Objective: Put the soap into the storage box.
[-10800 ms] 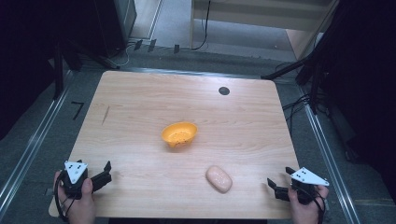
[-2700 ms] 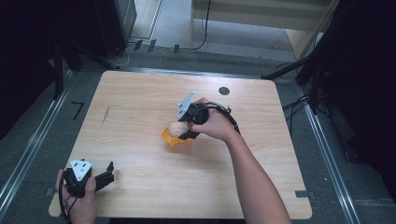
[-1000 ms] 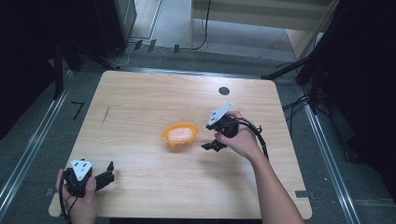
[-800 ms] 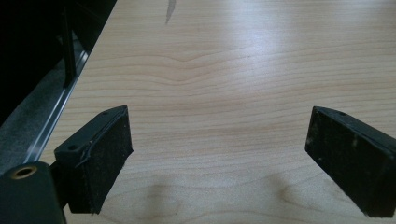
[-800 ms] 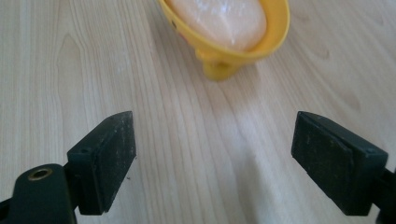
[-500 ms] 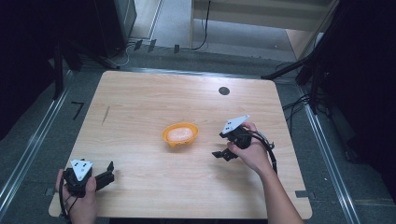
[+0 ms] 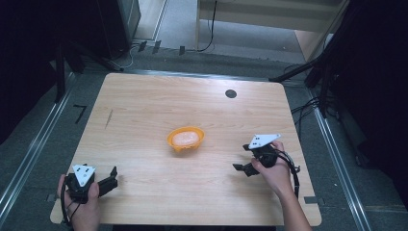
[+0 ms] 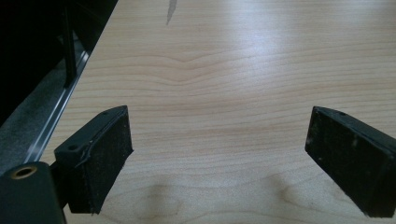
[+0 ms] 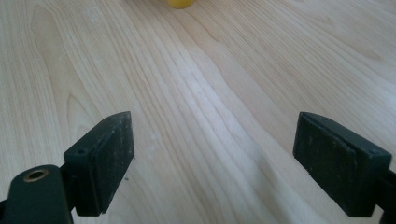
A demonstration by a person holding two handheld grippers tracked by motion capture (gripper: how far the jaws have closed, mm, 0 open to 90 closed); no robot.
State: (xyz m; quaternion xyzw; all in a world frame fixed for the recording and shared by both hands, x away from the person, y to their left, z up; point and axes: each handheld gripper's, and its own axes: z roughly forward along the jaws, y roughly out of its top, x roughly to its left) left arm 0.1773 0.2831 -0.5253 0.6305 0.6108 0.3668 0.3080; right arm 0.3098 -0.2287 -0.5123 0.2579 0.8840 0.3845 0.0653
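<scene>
An orange bowl [image 7: 185,138] stands near the middle of the wooden table [image 7: 144,106], and a pale pink oval lump [image 7: 185,138] lies inside it. My right gripper [image 7: 244,161] is open over the table to the right of the bowl, a hand's width away from it, its jaws spread wide with nothing between them [image 9: 212,163]. The bowl's yellow-orange rim [image 9: 181,3] peeks in at the top of the right gripper view. My left gripper [image 7: 112,179] rests open at the table's front left corner, over bare wood [image 8: 219,154].
A small black round disc [image 7: 231,94] sits in the table top at the back right. A dark streak [image 7: 109,118] marks the wood at the left. Metal rails run along both sides of the table, and cables lie on the floor behind.
The right hand put the pink lump into the bowl, let go of it and has been pulling back to the right and toward the front edge. The left gripper has stayed put.
</scene>
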